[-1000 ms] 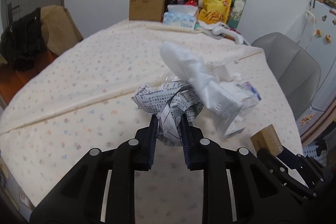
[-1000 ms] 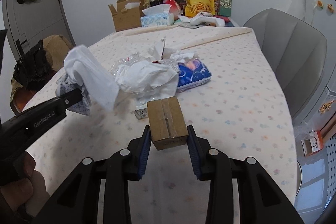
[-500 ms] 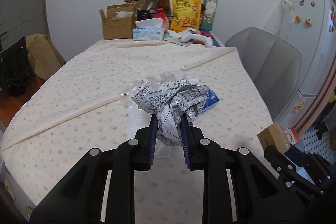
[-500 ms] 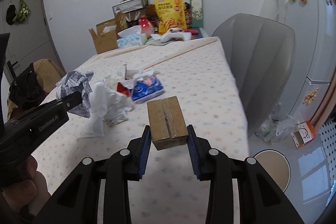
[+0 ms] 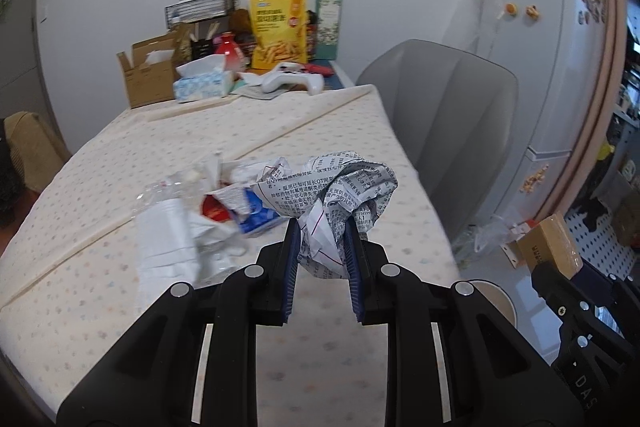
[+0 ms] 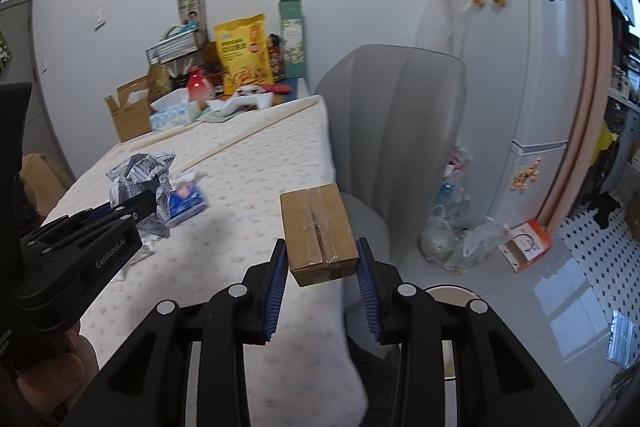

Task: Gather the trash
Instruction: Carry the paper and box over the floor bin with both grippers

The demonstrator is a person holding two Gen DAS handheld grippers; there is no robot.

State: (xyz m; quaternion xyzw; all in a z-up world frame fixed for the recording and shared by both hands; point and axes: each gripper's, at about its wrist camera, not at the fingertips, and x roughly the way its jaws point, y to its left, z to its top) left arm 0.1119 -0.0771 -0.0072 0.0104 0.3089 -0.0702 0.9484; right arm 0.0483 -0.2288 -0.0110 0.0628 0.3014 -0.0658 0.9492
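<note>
White walls, a grey chair and fridge beside the table.

I can read "GenRobot.AI" in white on the side of the left gripper. The crumpled printed paper it holds carries Chinese text, too small for me to read.

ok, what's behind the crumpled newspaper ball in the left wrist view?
Behind the newspaper ball, which is clamped in the left gripper: a blue packet, partly covered, on the tablecloth. Anything directly behind the ball is hidden.
</note>
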